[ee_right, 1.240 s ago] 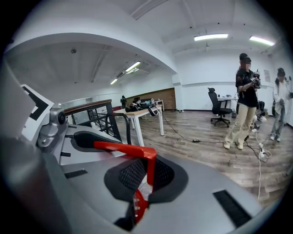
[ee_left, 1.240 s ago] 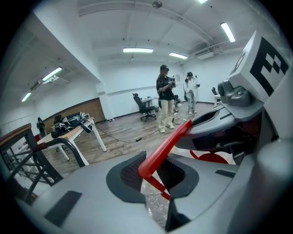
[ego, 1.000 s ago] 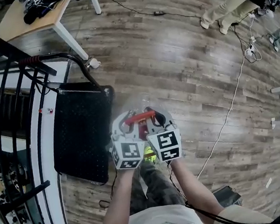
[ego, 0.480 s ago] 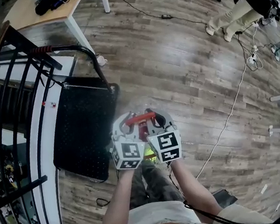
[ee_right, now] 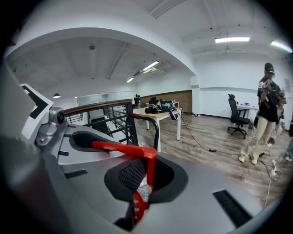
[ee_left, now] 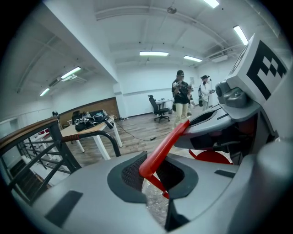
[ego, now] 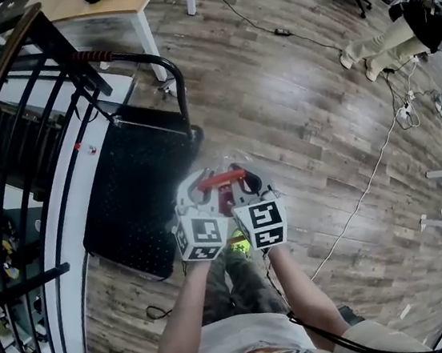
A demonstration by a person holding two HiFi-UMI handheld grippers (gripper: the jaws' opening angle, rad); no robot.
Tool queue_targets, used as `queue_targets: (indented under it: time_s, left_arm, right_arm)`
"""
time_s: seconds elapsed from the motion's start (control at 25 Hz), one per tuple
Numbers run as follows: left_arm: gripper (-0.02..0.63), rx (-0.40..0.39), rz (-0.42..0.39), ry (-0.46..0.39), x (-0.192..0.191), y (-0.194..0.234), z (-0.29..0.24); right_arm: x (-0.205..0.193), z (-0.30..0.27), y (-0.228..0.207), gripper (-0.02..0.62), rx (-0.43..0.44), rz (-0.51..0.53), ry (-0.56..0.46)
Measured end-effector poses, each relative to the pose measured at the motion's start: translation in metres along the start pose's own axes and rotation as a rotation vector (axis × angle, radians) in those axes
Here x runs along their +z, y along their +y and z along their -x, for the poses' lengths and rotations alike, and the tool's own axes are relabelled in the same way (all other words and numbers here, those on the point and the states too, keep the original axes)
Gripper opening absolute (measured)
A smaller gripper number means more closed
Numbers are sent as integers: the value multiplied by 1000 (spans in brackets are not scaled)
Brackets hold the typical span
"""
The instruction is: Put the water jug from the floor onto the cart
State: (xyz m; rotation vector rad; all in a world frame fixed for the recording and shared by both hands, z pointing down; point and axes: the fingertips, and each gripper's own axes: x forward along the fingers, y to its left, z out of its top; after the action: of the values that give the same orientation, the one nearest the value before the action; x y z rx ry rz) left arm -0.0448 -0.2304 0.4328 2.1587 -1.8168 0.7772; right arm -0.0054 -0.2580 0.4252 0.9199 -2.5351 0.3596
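the floor (ego: 309, 111) is brown wood in a big office room. far left, a black railing (ego: 2, 111) stands along a white edge. next to it sits the cart (ego: 137, 187), a flat black deck with a bent black push bar (ego: 168, 65) at its far end. nothing shows on the deck, so there is room to set something down.

just right of the cart's edge is the left gripper (ego: 197, 189), and close beside it is the right gripper (ego: 246, 183). both are clenched on the red handle (ego: 221, 180), one at each end. i think this shares the weight and keeps the load from swinging. the water jug (ee_left: 153, 201) hangs below that handle, clear and crinkly. it is over the floor and the person's shoe (ego: 238, 245), not on the cart yet. it looks lifted, so the carry step seems to be in hand.

the jug needs to go left, over the deck's edge, and keep away from the push bar and the railing. on the right the floor is wide open. a white cable (ego: 365, 169) lies across it, and people (ego: 381, 41) stand far off.
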Motion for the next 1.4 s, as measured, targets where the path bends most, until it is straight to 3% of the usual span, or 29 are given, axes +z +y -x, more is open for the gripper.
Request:
queue_targets:
  time_s: [0.6,1.0,1.4]
  left_arm:
    - [58,137,87,-2,-61,128,34]
    - [58,253,153,27,-83,178,56]
    - [57,395,229,102,-94,214,60]
  right_arm:
    - [23,-95,115,17,133,96,5]
    - [38,-128,163,17,257,164,20]
    - [47,-162,190,17,436,210,72]
